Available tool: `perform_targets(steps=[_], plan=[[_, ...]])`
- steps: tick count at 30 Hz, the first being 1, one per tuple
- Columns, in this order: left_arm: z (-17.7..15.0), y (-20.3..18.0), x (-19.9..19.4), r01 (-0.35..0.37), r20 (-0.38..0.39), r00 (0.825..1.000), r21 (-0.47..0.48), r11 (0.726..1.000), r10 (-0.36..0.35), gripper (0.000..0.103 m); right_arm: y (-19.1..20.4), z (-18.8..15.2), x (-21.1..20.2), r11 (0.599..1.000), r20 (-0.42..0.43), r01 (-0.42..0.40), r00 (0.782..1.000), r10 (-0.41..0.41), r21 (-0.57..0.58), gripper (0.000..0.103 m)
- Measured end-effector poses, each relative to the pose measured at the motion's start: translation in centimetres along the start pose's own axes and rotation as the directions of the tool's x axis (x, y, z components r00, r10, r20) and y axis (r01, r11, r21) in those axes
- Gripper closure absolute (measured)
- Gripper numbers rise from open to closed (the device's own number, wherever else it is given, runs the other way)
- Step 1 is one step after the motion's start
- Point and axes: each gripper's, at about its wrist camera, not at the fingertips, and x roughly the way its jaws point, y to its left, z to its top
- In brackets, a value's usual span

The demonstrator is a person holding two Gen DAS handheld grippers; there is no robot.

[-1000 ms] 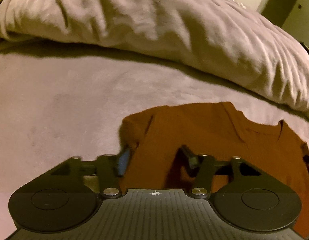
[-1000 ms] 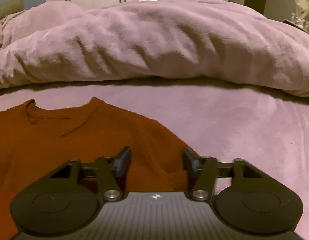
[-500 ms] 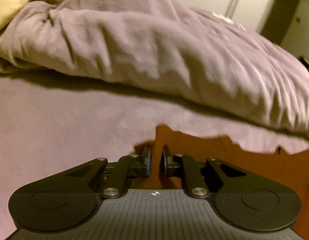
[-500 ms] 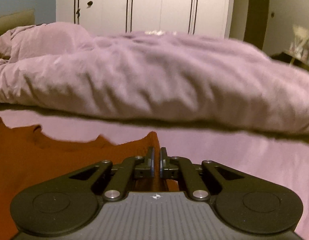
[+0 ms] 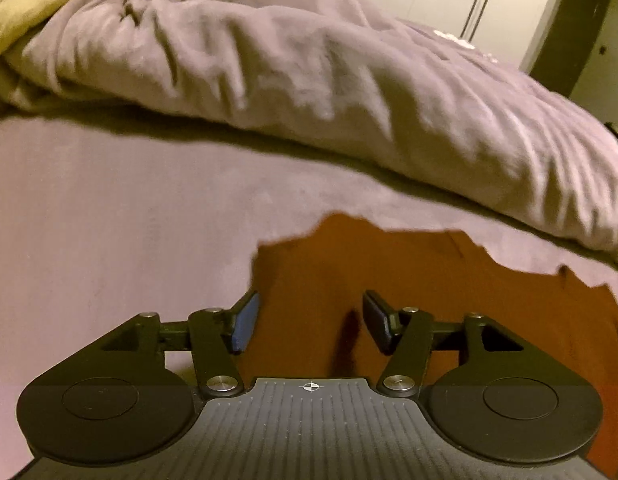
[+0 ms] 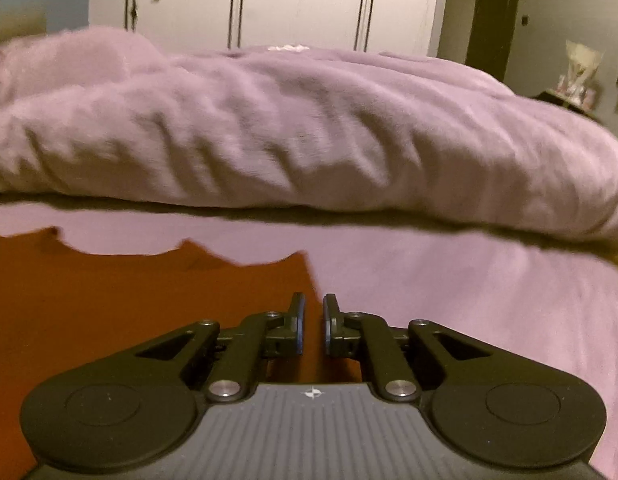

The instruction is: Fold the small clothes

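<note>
One rust-orange sweater [image 5: 389, 280] is spread on the bed [image 5: 109, 220], directly ahead of and beneath the left claw [image 5: 309, 320], whose jaws are held wide, with nothing gripped. At the right claw [image 6: 313, 320], the jaws are nearly closed at the sweater's right edge; whether cloth is pinched cannot be told. Soft, light, limp knit is judged; corners and hems should be taken.

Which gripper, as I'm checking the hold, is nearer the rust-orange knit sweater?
Right. The right gripper has its fingers nearly closed on the edge of the rust-orange knit sweater; the left gripper sits open over the cloth, gripping nothing.
</note>
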Motion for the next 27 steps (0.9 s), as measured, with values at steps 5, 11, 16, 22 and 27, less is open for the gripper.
perform_targets(steps=[5, 11, 16, 22, 27], plan=[[-2.1, -3.3, -0.2, 0.014, 0.048, 0.999, 0.060, 0.998, -0.017, 0.012, 4.2, -1.5, -1.9, 0.987, 0.034, -0.154, 0.987, 0.155, -0.040, 0.094], [-1.8, -4.8, 2.8, -0.032, 0.033, 0.999, 0.082, 0.996, 0.030, 0.008, 6.7, -1.3, 0.3, 0.992, 0.105, -0.121, 0.987, 0.124, -0.038, 0.056], [-1.5, -4.6, 4.1, -0.079, 0.058, 0.996, 0.099, 0.992, 0.074, 0.007, 5.1, -1.2, 2.7, 0.997, 0.081, -0.064, 0.995, 0.061, 0.041, 0.055], [-1.2, -4.4, 5.2, -0.107, 0.071, 0.993, 0.102, 0.989, 0.100, 0.002, 3.6, -1.3, 3.2, 0.998, 0.077, -0.021, 0.997, 0.016, 0.059, 0.047], [-1.2, -4.5, 5.8, -0.124, 0.075, 0.990, 0.118, 0.985, 0.115, 0.000, 3.6, -1.1, 4.0, 1.000, 0.066, -0.008, 0.998, 0.006, 0.021, 0.045]])
